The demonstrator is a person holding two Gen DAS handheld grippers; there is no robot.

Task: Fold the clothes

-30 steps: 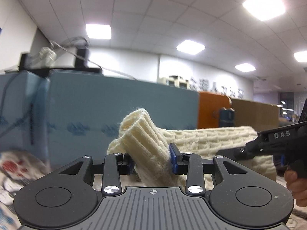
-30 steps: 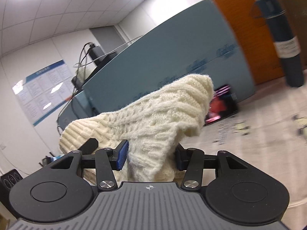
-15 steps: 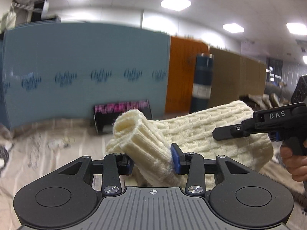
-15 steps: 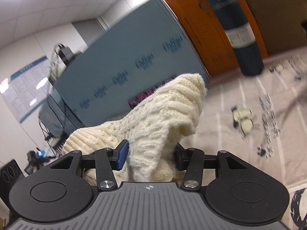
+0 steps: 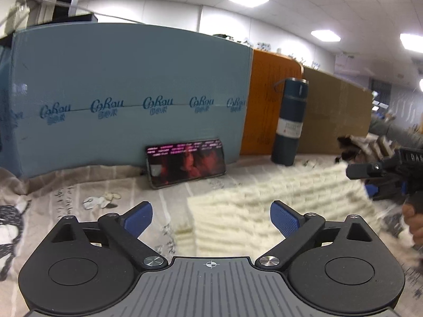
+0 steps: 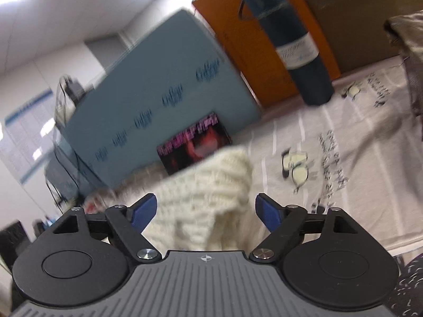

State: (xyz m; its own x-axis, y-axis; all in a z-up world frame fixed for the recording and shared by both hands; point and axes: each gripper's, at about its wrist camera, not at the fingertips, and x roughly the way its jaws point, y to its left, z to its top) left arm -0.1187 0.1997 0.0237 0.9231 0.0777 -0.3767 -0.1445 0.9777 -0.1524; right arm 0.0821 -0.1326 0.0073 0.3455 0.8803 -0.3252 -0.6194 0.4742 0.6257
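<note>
Two grippers, one garment, several bystanders; entries run from largest down.

Table (image 5: 79, 185): covered by a pale printed cloth (image 6: 343, 137), carrying all below.

Blue board (image 5: 132, 92): upright along the far edge of the table, with an orange board (image 5: 269, 100) and a brown board (image 5: 335, 113) continuing the row to the right.

Sweater (image 5: 264, 200): cream cable knit, the task's thing. Lies folded on the cloth toward the near right part of the table, its long fold running left to right; blurred, apparently settling.

Left gripper (image 5: 211, 218): jaws opening and spread wide; the sweater's left end lies between them, pads not touching it.

Right gripper (image 6: 206, 211): jaws opening likewise; the bunched right end of the sweater sits between the pads, released. Also visible at the right margin of the left view, with part of a hand (image 5: 412, 224) below it.

Flask (image 5: 290, 121): dark blue, upright at the far edge before the orange board, well apart from the sweater.

Phone (image 5: 185, 162): lit, propped against the blue board, near the sweater's far edge.

Handling note, as judgement: this is the release of a fold. Both grippers should draw straight back and low, pads clear of the loose knit so no loop snags and lifts the layer. Check that the edges lie square before the next fold.
</note>
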